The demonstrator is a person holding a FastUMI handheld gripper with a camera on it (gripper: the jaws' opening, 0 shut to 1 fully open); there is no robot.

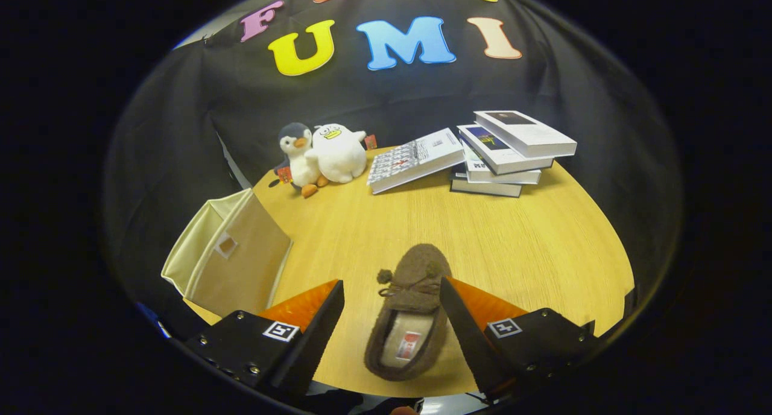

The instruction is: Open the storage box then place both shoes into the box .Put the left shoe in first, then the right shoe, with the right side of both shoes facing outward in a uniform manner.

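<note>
A: The gripper (392,318) has its fingers spread wide, either side of the slipper (410,315), pressing on nothing yet.

B: Where is the box (232,255)?

A: At the table's (512,240) left edge, beside the left finger.

B: Then lower, centre the slipper's middle between the fingers, and close gently; it looks soft and could twist.

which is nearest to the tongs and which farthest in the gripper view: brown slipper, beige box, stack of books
1. Brown fuzzy slipper with pompoms: between the open fingers of the tongs, the right finger near or at its side.
2. Beige fabric storage box: just ahead, off to the left.
3. Stack of white-covered books: far across the wooden table, right of centre.
</note>
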